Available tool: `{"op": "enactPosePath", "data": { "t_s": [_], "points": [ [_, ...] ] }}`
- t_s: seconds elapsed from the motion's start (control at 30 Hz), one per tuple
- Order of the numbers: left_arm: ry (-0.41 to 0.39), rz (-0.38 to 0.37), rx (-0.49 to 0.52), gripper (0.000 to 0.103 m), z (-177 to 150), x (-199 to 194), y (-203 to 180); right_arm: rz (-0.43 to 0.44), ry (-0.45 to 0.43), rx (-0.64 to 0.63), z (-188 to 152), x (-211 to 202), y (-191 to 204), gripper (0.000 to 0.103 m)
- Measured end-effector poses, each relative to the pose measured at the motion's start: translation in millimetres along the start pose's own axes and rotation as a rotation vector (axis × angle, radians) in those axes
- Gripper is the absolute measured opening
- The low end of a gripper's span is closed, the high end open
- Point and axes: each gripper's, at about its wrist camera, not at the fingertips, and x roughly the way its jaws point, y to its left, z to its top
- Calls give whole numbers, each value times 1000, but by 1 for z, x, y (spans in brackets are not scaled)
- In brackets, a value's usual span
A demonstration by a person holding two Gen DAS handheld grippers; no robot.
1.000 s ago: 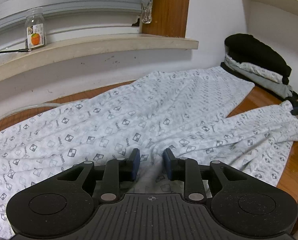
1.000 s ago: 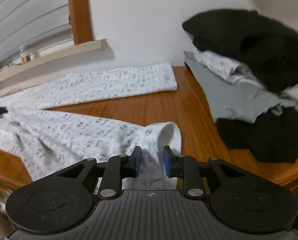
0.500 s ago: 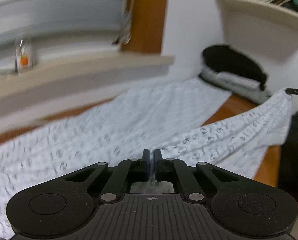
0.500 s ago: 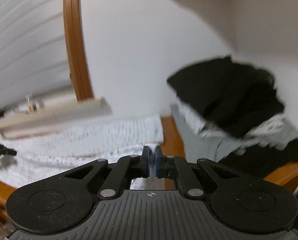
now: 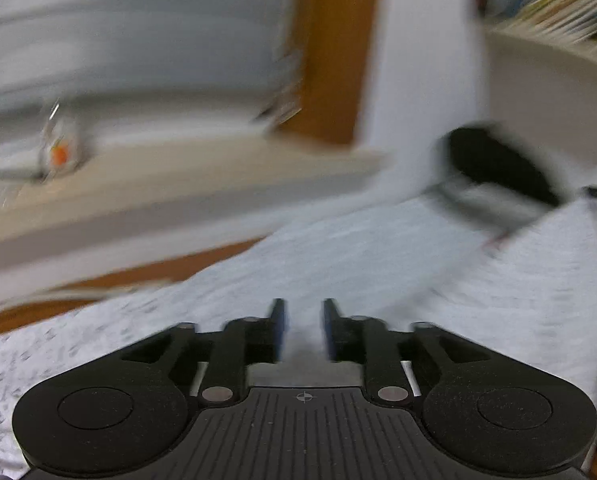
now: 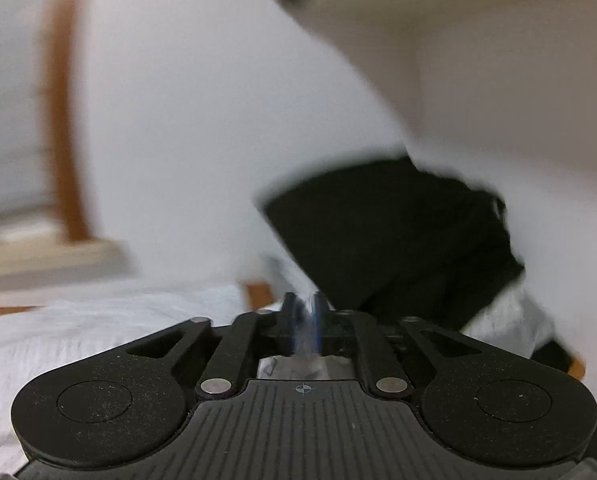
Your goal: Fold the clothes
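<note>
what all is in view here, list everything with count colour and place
patterned garment: one, white with small grey marks, spread over the table
table: one, brown wood, under the garment
clothes pile: one, black on top with pale grey below, far right by the wall
jar: one, clear with an orange label, on the window ledge; blurred
window ledge: one, cream, behind the table
shelf: one, cream, upper right, holding what look like books
left gripper: one, black, blue-padded fingers opening, cloth between them
right gripper: one, black, fingers opening, cloth between them
</note>
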Motion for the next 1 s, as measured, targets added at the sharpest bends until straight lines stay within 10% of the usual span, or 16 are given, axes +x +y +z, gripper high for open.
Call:
{"op": "enactPosePath", "data": {
  "t_s": [0.1,0.17,0.23,0.53,0.63,0.73,0.83,0.93,1.0],
  "points": [
    [18,34,-16,40,-9,12,3,-88,85,-10,-13,69,19,22],
    [-3,28,-1,60,-16,4,2,-2,109,-34,-27,74,37,29],
    [-6,35,9,62,-19,-3,2,75,136,-69,-42,76,56,47],
    [54,-31,91,69,-38,-27,0,171,206,-158,-78,70,82,49],
    [76,-39,124,57,-42,-22,-3,159,200,-144,-81,79,76,54],
    [68,-31,143,3,-40,-17,-3,155,181,-133,-82,80,71,55],
    [5,-8,102,4,-24,-22,5,153,170,-141,-84,81,71,55],
    [-6,8,75,17,-15,-26,11,151,165,-147,-85,80,71,55],
    [-12,47,85,45,-18,-36,16,143,163,-168,-83,77,78,55]
  ]
}}
